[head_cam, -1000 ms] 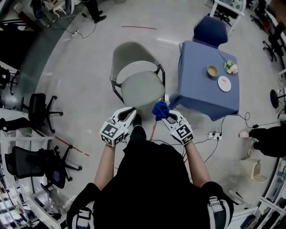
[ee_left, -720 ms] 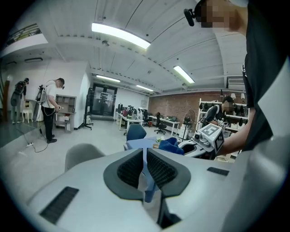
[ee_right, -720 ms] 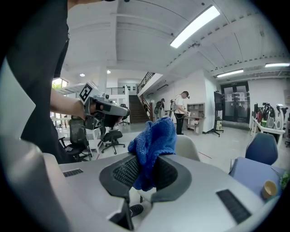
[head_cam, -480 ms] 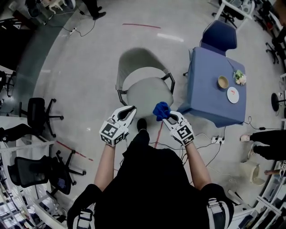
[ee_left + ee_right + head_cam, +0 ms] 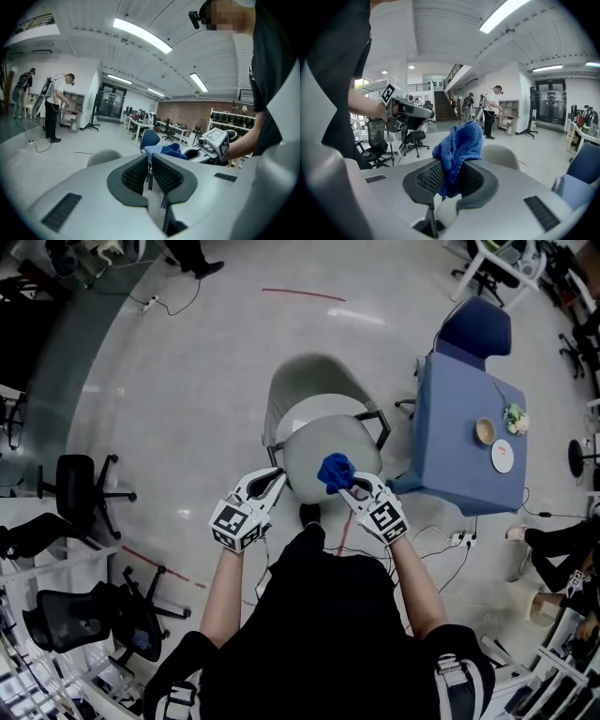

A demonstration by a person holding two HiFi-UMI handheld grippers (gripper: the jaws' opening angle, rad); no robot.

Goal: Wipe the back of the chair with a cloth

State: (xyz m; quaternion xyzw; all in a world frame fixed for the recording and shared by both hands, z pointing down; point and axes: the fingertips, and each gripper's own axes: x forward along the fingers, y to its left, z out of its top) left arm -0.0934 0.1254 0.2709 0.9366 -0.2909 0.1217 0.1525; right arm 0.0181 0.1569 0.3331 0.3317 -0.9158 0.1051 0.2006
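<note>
over chair (image 5: pixel 314 427), perhaps: right gripper's (image 5: pixel 449 174) cloth (image 5: pixel 336 471)

Overhead, ceiling strip lights (image 5: pixel 140 35) are flooding the room evenly, glaring white at the top of both gripper views. The floor (image 5: pixel 169 409) is catching a soft sheen (shadows falling faint). Gripper-view edges are bowing into black corners; the cloth (image 5: pixel 459 145) is showing sharp.

Head view overhead; gripper views forward, sharing chair (image 5: pixel 323 437).

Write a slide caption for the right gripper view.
Right gripper clamps a blue cloth, grey chair ahead, left gripper alongside.
</note>
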